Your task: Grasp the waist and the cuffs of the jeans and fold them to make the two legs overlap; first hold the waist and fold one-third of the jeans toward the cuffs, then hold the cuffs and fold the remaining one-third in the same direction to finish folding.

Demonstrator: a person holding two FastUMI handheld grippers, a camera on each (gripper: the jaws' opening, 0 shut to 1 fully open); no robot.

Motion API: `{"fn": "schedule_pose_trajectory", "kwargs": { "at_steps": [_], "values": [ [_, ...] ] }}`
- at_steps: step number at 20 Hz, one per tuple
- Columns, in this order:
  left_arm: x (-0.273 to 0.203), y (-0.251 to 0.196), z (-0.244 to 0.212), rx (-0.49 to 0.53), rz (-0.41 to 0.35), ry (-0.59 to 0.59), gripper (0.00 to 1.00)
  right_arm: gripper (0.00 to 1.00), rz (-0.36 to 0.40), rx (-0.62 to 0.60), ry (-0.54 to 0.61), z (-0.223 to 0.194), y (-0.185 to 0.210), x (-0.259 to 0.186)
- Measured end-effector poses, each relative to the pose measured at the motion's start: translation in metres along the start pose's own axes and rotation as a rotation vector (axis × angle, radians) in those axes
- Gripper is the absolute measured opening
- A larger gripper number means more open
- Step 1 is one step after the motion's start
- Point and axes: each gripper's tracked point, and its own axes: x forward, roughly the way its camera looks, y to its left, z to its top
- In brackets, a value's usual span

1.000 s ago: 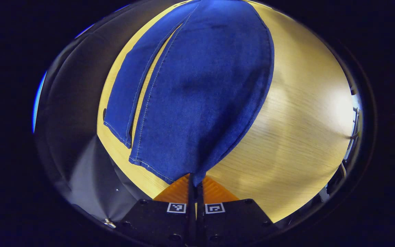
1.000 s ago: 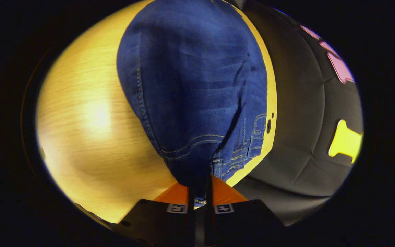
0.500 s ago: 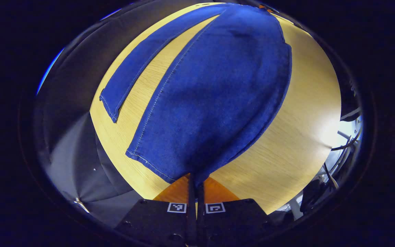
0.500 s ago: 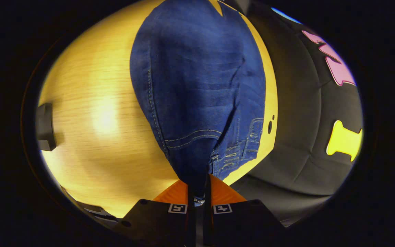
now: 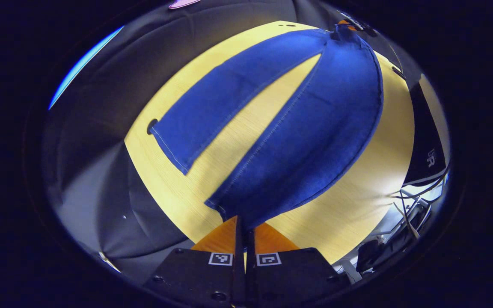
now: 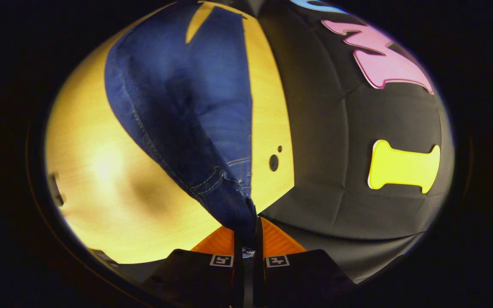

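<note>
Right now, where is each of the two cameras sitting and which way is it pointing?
Left gripper view: rides on the left gripper, looking along its own fingers from the cuff end up the jeans over the wooden table; the fingers are shut on a cuff, and the other leg lies flat.
Right gripper view: rides on the right gripper, looking from the waist end down the jeans; its fingers pinch the waistband, with the booth wall to its right.
Shared: the same jeans and table, seen from opposite ends.

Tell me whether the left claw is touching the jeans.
Touching. In the left gripper view, the left claw is shut on the cuff end of the jeans, the denim pinched between both fingers.
</note>
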Motion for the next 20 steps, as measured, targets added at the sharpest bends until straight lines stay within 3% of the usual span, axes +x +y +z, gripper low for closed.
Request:
{"fn": "schedule_pose_trajectory", "kwargs": {
  "at_steps": [3, 6, 9, 13, 14, 15, 16, 17, 19, 20],
  "values": [
    [0.013, 0.049, 0.044, -0.096, 0.029, -0.022, 0.06, 0.12, 0.015, 0.129, -0.014, 0.015, -0.046, 0.035],
    [0.026, 0.105, 0.07, -0.294, 0.123, 0.042, 0.06, 0.12, 0.011, 0.362, 0.051, 0.007, -0.077, 0.084],
    [0.05, 0.141, 0.113, -0.363, 0.236, 0.039, 0.06, 0.13, 0.022, 0.595, 0.142, -0.002, -0.084, 0.133],
    [0.072, 0.151, 0.169, -0.462, 0.303, -0.056, 0.08, 0.13, 0.075, 0.916, 0.224, 0.008, -0.084, 0.139],
    [0.077, 0.155, 0.177, -0.48, 0.33, -0.073, 0.12, 0.16, 0.071, 0.994, 0.223, 0.013, -0.09, 0.132],
    [0.076, 0.15, 0.187, -0.5, 0.335, -0.094, 0.14, 0.28, 0.091, 1.078, 0.209, 0.022, -0.092, 0.125],
    [0.08, 0.144, 0.193, -0.526, 0.323, -0.12, 0.22, 0.39, 0.102, 1.152, 0.198, 0.023, -0.097, 0.12],
    [0.074, 0.136, 0.198, -0.563, 0.315, -0.153, 0.48, 0.44, 0.098, 1.225, 0.174, 0.024, -0.103, 0.114],
    [0.049, 0.135, 0.224, -0.623, 0.358, -0.283, 1.0, 0.81, 0.079, 1.387, 0.079, 0.029, -0.111, 0.094],
    [0.035, 0.133, 0.231, -0.646, 0.378, -0.368, 0.99, 0.99, 0.073, 1.485, 0.012, 0.032, -0.115, 0.085]
  ]
}}
